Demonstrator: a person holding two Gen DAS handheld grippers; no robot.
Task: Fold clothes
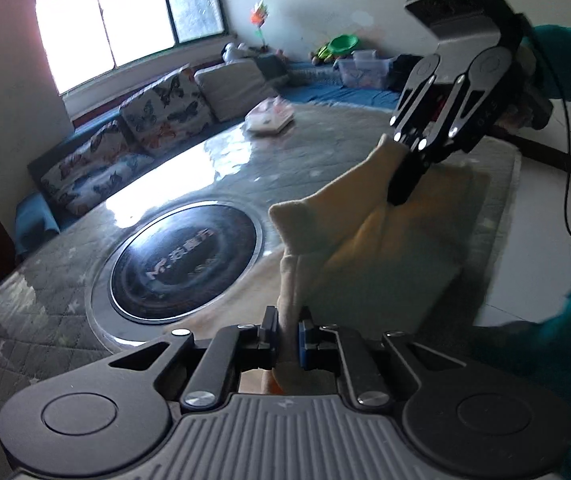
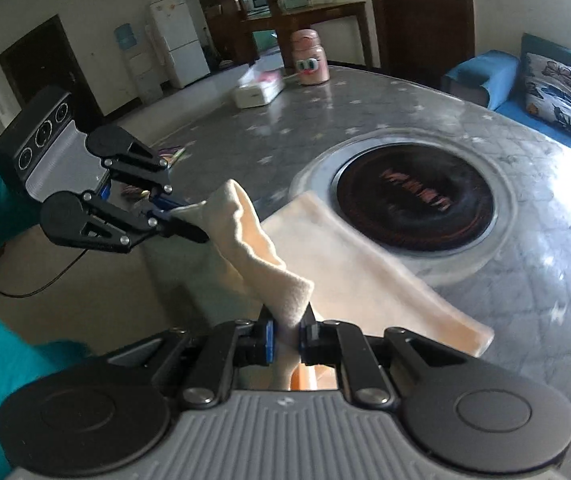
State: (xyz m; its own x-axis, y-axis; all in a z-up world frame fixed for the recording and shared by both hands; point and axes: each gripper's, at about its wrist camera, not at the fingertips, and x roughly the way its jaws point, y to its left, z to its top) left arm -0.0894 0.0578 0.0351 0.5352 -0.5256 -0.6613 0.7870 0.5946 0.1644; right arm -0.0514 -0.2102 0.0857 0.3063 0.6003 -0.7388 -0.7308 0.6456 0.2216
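Note:
A cream-coloured cloth (image 1: pixel 369 240) hangs between both grippers above the near edge of the round table (image 1: pixel 245 160). My left gripper (image 1: pixel 285 334) is shut on one corner of it. My right gripper (image 1: pixel 399 192) is shut on the opposite corner, higher up and to the right. In the right wrist view the right gripper (image 2: pixel 287 334) pinches the cloth (image 2: pixel 349 264), whose lower part lies on the table beside the cooktop. The left gripper (image 2: pixel 189 222) grips the far corner at the left.
A round black inset cooktop (image 1: pixel 185 264) sits in the table's middle, also in the right wrist view (image 2: pixel 413 202). A folded garment (image 1: pixel 269 116) lies at the far edge. A white tissue box (image 2: pixel 257 88) and pink jar (image 2: pixel 311 58) stand far across. Cushioned bench (image 1: pixel 133 140) beyond.

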